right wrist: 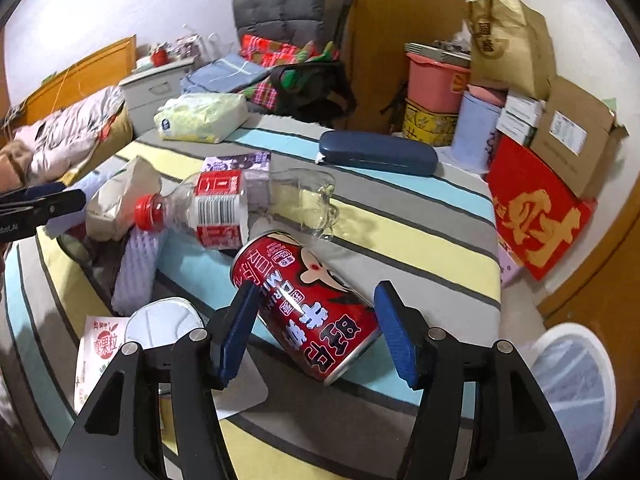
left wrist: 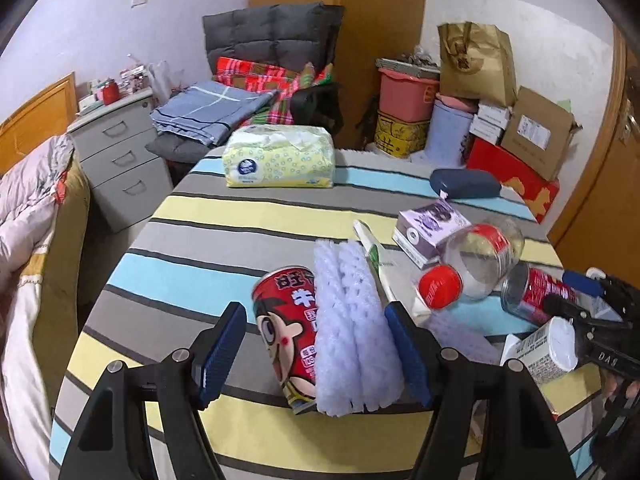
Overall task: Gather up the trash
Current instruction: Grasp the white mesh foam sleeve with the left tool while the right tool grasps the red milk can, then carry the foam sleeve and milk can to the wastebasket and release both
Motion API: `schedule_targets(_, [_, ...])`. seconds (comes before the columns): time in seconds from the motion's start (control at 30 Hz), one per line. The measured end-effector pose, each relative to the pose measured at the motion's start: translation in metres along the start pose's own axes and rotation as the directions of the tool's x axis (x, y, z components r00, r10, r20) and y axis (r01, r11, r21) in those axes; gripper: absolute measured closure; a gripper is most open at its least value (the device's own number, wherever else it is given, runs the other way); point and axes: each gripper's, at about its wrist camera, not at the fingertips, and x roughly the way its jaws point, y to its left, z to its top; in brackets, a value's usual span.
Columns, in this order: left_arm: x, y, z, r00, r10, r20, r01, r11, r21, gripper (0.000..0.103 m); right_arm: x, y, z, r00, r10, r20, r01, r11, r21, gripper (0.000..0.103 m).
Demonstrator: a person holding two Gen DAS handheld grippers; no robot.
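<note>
Striped tablecloth [left wrist: 224, 240]: woven cloth, looking matt and slightly rough.
Red milk drink can [right wrist: 312, 312]: printed metal, gleaming glossy, with a bare silvery rim.
Foam net sleeve [left wrist: 354, 332]: white plastic foam, looking soft, ribbed and matt.
Water bottle [right wrist: 240, 208]: clear, crinkled plastic, catching light; smooth red plastic cap.
Tissue pack [left wrist: 280, 158]: thin yellow plastic wrap, wrinkling and faintly shiny.
Glasses case [right wrist: 378, 152]: dark blue, smooth, semi-matt.
Left gripper [left wrist: 316, 356]: matt black plastic, with blue finely ribbed pads [left wrist: 408, 356].
Paper bag [right wrist: 512, 44]: creased brown paper, matt.

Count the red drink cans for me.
2. The first can lies inside the open left gripper beside white foam; the second can lies inside the right gripper. More may be hidden.
</note>
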Motion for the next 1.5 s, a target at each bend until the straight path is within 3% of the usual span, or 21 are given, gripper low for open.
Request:
schedule_targets(0.2, [0.004,-0.003,-0.005,1.0,-0.013,-0.021,0.014,1.0,0.02,0.032,0.005,-0.006,0.001,0.994,0.059,-0.089,-0.061,0.998,-0.009,0.041])
schedule_targets(0.43, [0.004,-0.006,-0.005,0.999,-0.043,-0.025,0.044,0.999,0.021,0.036,0.012,-0.001,0.008,0.996,0.062,-0.068,-0.064,0.998,-0.024,0.041])
schedule_targets(0.87, [0.017,-0.001,-0.001,0.998,-0.018,-0.059,0.018,1.0,0.0,0.036,0.022,-0.011,0.004,0.989,0.129,-0.068,-0.119,0.984,0.136,0.042])
schedule_targets(1.23, [0.001,-0.001,-0.002,1.0,-0.007,-0.005,0.007,1.0,-0.023,0.066,0.013,-0.014,-0.005,0.994,0.104,-0.042,-0.096,0.98,0.173,0.046])
schedule_targets(1.5, [-0.01,-0.006,-0.01,1.0,-0.022,0.004,0.022,0.999,-0.03,0.07,-0.002,-0.02,-0.017,0.999,0.043,-0.02,-0.037,0.971,0.235,0.046])
